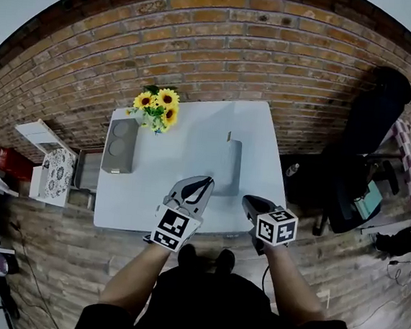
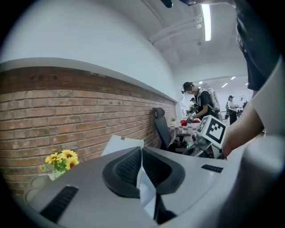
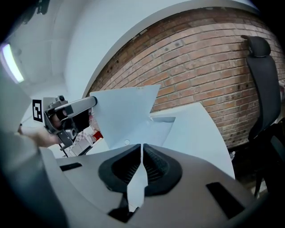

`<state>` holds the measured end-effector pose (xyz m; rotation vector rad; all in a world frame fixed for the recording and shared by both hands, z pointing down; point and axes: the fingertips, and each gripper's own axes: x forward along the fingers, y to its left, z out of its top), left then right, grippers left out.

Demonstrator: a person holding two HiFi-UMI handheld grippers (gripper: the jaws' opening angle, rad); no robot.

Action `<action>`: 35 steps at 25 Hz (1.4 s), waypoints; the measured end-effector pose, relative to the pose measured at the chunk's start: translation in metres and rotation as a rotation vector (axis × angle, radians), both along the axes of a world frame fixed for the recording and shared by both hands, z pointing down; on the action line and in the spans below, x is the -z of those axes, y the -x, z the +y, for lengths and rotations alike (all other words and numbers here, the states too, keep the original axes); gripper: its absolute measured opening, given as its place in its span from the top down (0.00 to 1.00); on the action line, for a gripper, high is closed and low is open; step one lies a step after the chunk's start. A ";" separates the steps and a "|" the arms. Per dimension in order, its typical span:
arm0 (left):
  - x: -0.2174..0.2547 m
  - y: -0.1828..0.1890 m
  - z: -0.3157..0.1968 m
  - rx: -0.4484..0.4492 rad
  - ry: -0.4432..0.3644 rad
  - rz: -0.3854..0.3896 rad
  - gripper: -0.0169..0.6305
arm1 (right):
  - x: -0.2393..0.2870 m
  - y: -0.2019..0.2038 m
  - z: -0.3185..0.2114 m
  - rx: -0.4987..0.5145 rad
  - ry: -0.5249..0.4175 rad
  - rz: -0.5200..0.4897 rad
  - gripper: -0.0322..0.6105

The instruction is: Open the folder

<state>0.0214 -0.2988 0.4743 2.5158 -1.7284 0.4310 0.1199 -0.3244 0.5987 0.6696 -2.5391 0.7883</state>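
Mid-open, I'd say: left tool [image 2: 141, 156] pinches the folder [image 1: 228, 168] cover, right tool [image 3: 141, 156] pinches its lower leaf; next, swing cover fully over.

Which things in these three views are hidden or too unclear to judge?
- Inside of the folder: head view, too small; its near edge is behind the left gripper.
- Folder's cover: left gripper view, the jaws hide all but a corner.
- Contents of the grey holder: head view, too small.
- Hold of the right gripper: head view, its own body covers it.
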 end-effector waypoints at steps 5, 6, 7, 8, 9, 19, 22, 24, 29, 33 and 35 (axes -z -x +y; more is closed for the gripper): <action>-0.002 0.039 0.013 0.167 -0.001 -0.003 0.94 | -0.003 0.006 0.002 0.049 0.004 -0.005 0.90; -0.003 0.048 0.016 0.198 0.000 0.003 0.94 | -0.003 0.009 0.002 0.056 0.003 -0.005 0.90; -0.005 0.056 0.019 0.226 0.002 0.010 0.94 | -0.004 0.011 0.002 0.062 0.001 -0.005 0.90; -0.006 0.065 0.022 0.252 0.003 0.019 0.94 | -0.004 0.014 0.002 0.067 0.001 -0.003 0.90; -0.007 0.073 0.025 0.275 0.003 0.029 0.94 | -0.005 0.016 0.002 0.070 0.001 0.001 0.90; -0.014 0.139 0.047 0.385 -0.012 0.064 0.94 | -0.022 0.044 0.007 0.061 0.027 0.065 0.90; -0.021 0.156 0.055 0.397 -0.005 0.061 0.94 | -0.019 0.053 0.007 0.048 0.024 0.067 0.90; -0.025 0.167 0.060 0.403 0.002 0.060 0.94 | -0.016 0.058 0.008 0.040 0.018 0.071 0.90; -0.035 0.193 0.069 0.417 0.013 0.068 0.94 | -0.008 0.069 0.009 0.016 0.007 0.075 0.91; -0.046 0.212 0.076 0.437 0.034 0.086 0.94 | -0.009 0.073 0.013 -0.006 0.003 0.093 0.91; -0.053 0.223 0.079 0.451 0.047 0.107 0.94 | -0.013 0.073 0.015 -0.023 -0.001 0.115 0.91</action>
